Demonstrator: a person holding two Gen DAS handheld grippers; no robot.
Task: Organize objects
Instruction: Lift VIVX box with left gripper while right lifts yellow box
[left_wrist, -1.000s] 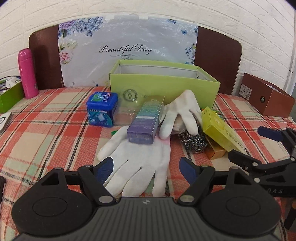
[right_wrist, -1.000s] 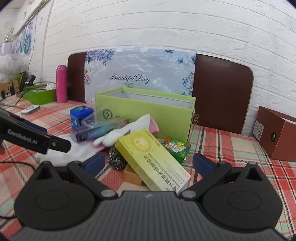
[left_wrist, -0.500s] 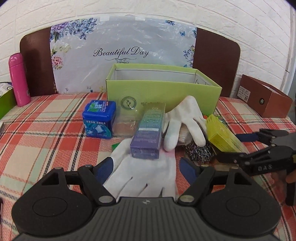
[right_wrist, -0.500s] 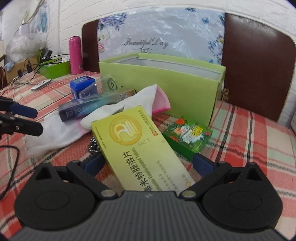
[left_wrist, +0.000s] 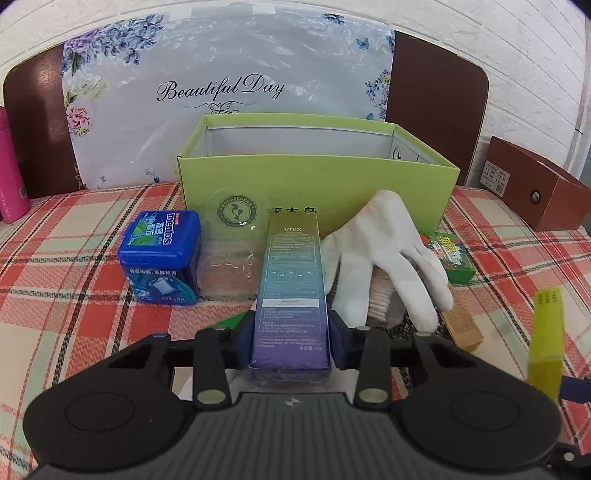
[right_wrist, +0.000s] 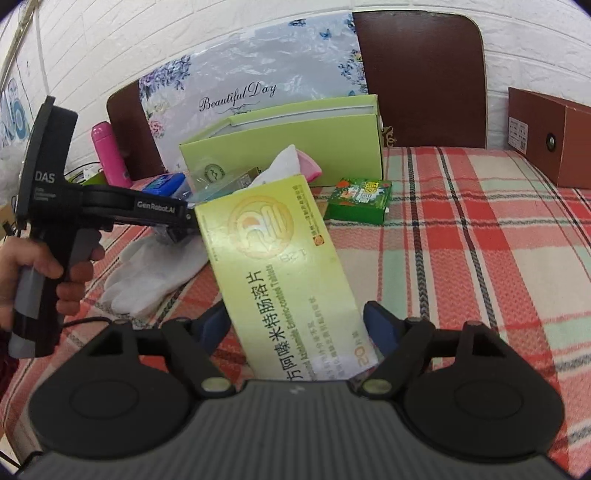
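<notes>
Left gripper (left_wrist: 291, 345) jaws just closed onto purple gradient box (left_wrist: 291, 295), long axis pointing ahead toward open green box (left_wrist: 317, 184). Right gripper (right_wrist: 295, 328) jaws narrowing, gripping yellow tablet box (right_wrist: 284, 273), raised off bench, tilted.

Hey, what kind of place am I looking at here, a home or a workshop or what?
Probably a home room: a plaid tablecloth over the table, a white brick wall behind, and household clutter such as a white glove and a pink flask.

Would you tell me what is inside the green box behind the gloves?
The green box shows only bare pale inner walls near its rim in the left wrist view. Its front wall hides the floor, so whether anything lies inside cannot be told.
</notes>
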